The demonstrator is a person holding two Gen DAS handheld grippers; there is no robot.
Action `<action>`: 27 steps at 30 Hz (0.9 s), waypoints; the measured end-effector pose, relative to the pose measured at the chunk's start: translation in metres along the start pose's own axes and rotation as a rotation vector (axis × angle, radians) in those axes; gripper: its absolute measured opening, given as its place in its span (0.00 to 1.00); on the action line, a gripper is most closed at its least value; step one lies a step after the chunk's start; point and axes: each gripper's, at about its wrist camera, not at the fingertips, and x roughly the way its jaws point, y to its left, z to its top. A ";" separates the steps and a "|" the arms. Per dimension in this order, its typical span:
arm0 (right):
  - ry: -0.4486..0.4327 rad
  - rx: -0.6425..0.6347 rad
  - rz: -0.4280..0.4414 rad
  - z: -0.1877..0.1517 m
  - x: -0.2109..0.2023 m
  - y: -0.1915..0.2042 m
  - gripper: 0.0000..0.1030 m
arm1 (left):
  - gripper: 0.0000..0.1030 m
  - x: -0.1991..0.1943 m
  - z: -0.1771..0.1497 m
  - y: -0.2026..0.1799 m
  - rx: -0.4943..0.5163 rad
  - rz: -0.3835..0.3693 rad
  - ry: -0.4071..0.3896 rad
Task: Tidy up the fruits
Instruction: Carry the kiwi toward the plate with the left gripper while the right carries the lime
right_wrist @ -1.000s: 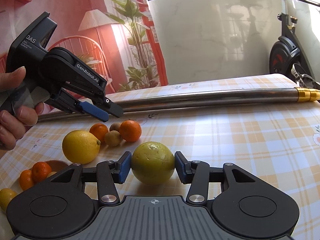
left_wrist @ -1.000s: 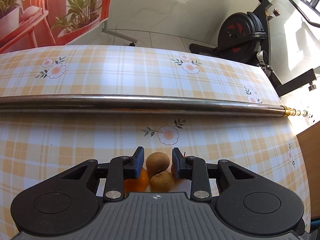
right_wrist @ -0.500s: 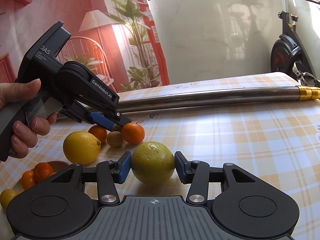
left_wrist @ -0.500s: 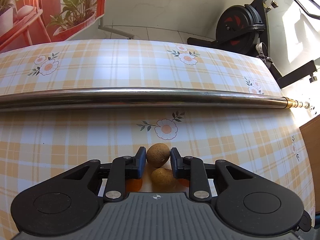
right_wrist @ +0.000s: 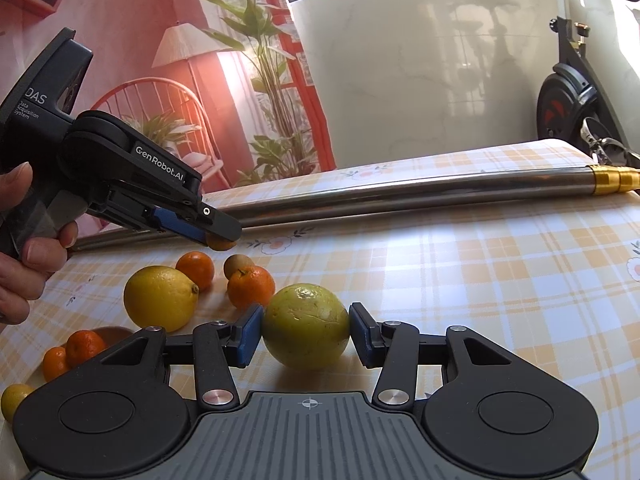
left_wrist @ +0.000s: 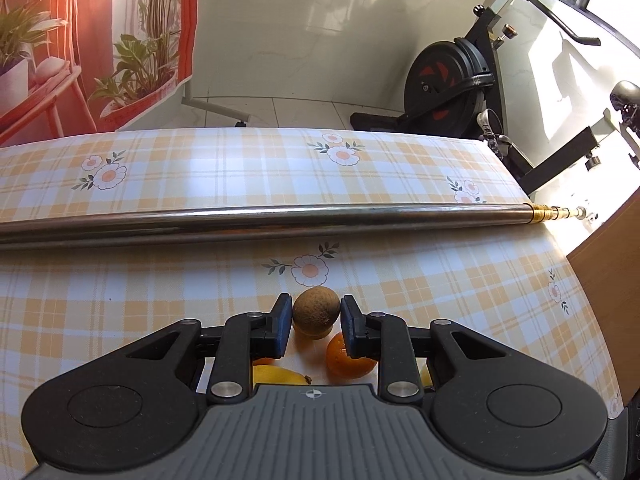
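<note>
My left gripper [left_wrist: 316, 307] is shut on a small brown round fruit [left_wrist: 316, 314], held clear above the tablecloth. Below it lie a second brown fruit [left_wrist: 315, 335], an orange [left_wrist: 348, 358] and a lemon [left_wrist: 278, 376]. The right wrist view shows that left gripper [right_wrist: 222, 237] in a person's hand [right_wrist: 24, 248], the brown fruit [right_wrist: 220, 245] peeking under its tips. My right gripper [right_wrist: 306, 330] is shut on a large yellow-green citrus [right_wrist: 306, 326] low over the table. Beside it sit a lemon [right_wrist: 160, 298], two oranges [right_wrist: 196, 270] [right_wrist: 251, 286] and a brown fruit [right_wrist: 236, 265].
A steel pole [left_wrist: 280, 218] with a brass tip lies across the checked tablecloth [left_wrist: 460, 300] behind the fruit. A wooden bowl [right_wrist: 114, 331] at the lower left has small oranges [right_wrist: 84, 346] by it and a small lemon [right_wrist: 14, 400]. An exercise bike [left_wrist: 448, 84] stands beyond the table.
My left gripper closed on the upper brown fruit and lifted it off the table, up and slightly right. The right gripper and its citrus have not moved.
</note>
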 end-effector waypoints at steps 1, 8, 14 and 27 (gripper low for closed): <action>-0.003 0.001 0.001 0.000 -0.001 -0.001 0.42 | 0.27 -0.007 -0.004 0.001 0.001 -0.011 -0.014; -0.017 0.009 0.007 -0.003 -0.004 -0.003 0.42 | 0.27 -0.064 -0.048 0.000 0.037 -0.037 -0.081; -0.021 0.002 0.013 -0.004 -0.006 -0.002 0.42 | 0.27 -0.102 -0.091 0.001 0.034 -0.066 -0.100; 0.007 0.058 -0.042 -0.010 -0.039 0.005 0.42 | 0.27 -0.121 -0.158 0.018 0.075 -0.150 -0.016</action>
